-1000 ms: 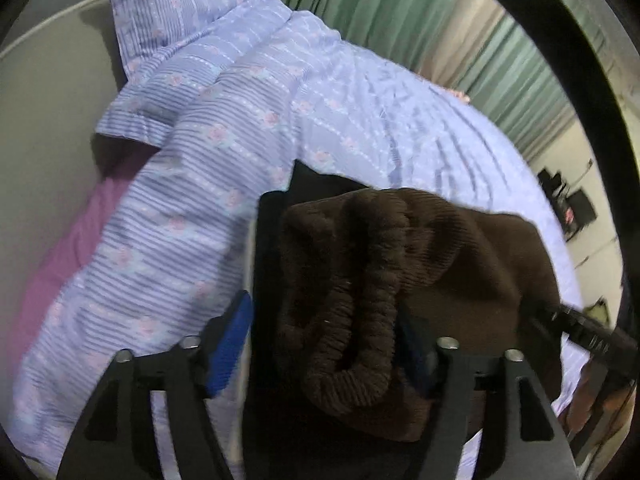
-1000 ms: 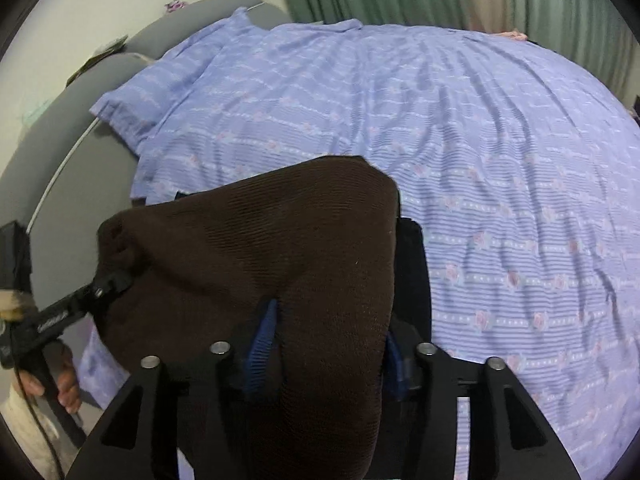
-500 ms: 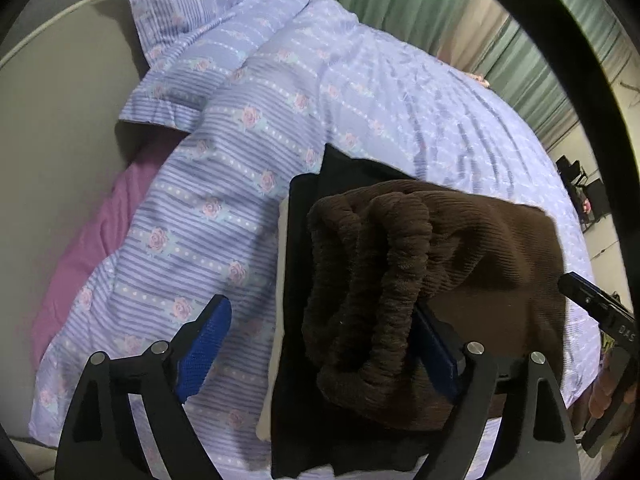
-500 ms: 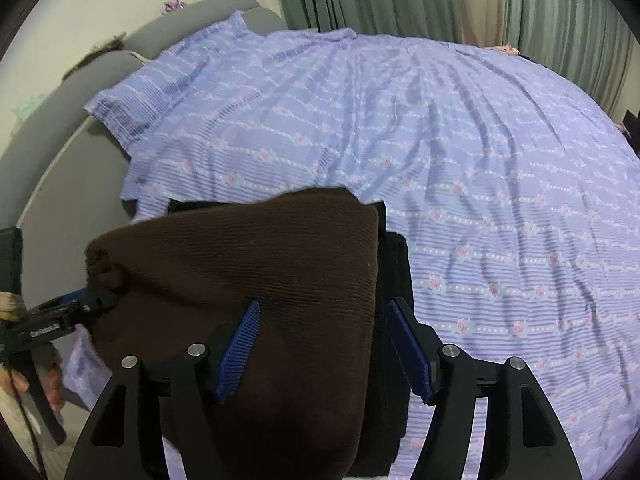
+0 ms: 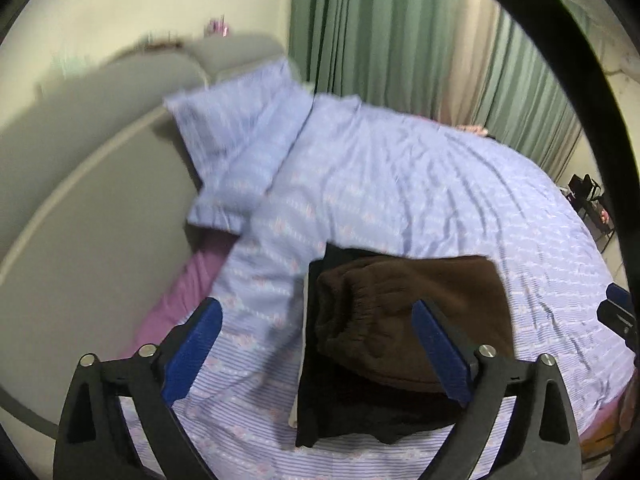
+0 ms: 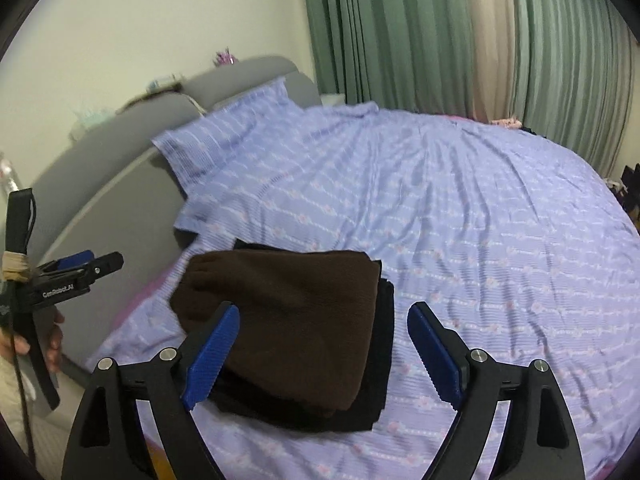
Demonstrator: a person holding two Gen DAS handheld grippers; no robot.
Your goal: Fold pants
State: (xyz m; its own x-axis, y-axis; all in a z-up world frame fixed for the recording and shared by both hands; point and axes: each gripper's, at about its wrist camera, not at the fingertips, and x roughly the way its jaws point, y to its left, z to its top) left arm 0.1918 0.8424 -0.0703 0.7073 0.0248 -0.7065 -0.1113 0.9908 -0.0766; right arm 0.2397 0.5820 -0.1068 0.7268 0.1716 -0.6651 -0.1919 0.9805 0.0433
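Brown ribbed pants [image 5: 408, 312], folded into a compact block, lay on a black folded garment [image 5: 360, 416] atop the lilac striped bedspread [image 5: 440, 184]. Seen from the left wrist: left gripper [image 5: 316, 352] spread wide, both blue pads [image 5: 192, 340] clear of all cloth, nothing held; elastic waistband bunched between the 2 fingers, nearer the right-hand one, whose pad overlapped the brown block in the picture without pinching it. Beyond the fingertips, a matching pillow [image 5: 244, 148] against a grey padded headboard [image 5: 92, 152], with a strip of purple sheet [image 5: 180, 292] exposed outside the left-hand finger. Green curtains [image 5: 384, 28] behind the bed.

Seen from the right wrist: right gripper [image 6: 324, 352] likewise spread wide and empty, blue pads [image 6: 212, 360] apart from each other; smooth folded edge of the pants [image 6: 292, 320] lying between the fingers and reaching past the left-hand one, black garment [image 6: 382, 344] showing as a narrow margin toward the right-hand finger. Left gripper [image 6: 88, 268] visible well outside the left-hand finger, raised beside the headboard [image 6: 132, 152], apart from the pile. Bedspread [image 6: 480, 220] wrinkled beyond the right-hand fingertip.
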